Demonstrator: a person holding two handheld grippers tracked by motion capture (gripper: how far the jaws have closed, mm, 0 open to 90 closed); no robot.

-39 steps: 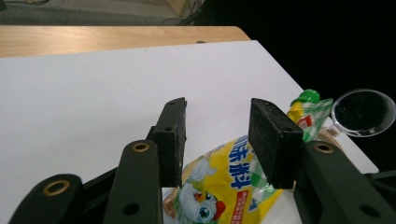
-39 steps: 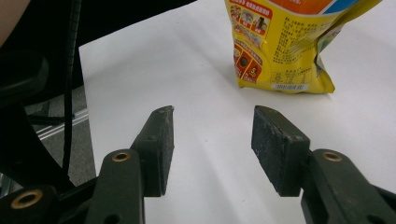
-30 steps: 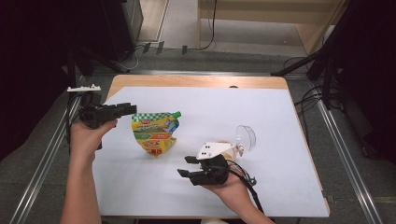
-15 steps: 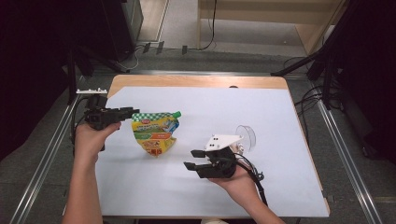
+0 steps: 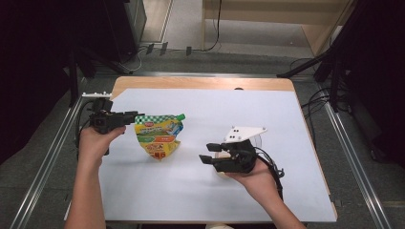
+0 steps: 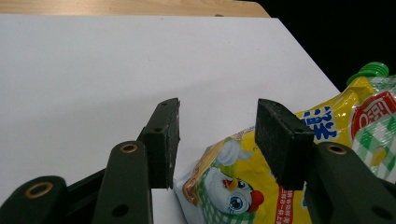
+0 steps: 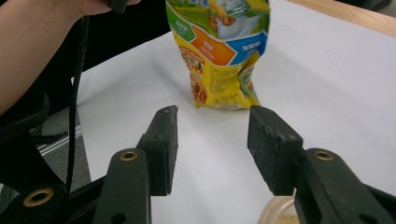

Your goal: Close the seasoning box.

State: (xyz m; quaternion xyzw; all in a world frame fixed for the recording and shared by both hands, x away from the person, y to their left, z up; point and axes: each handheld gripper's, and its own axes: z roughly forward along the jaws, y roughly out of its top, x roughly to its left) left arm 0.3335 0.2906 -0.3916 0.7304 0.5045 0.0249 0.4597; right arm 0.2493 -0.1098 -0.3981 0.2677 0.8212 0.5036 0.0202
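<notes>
While the white table (image 5: 200, 191) carries little else, the yellow pouch (image 5: 157, 136) lies on its left half with its green cap (image 5: 181, 116) pointing toward the middle. The left gripper (image 5: 128, 116) sits at the pouch's top left corner; in the left gripper view its jaws have just been opening and stand apart, the pouch's edge (image 6: 224, 186) lying below and between them, but the pads do not press on it. The right gripper (image 5: 206, 158) hangs well apart from the pouch on the table's right, pointing at it, jaws spread with nothing between them. Just under that gripper a clear cup (image 7: 280, 214) with something pale inside peeks in at the bottom of the right gripper view. As I judge it, the work has hardly begun: the pouch is ungripped and capped, and grasping, opening and any pouring remain.
</notes>
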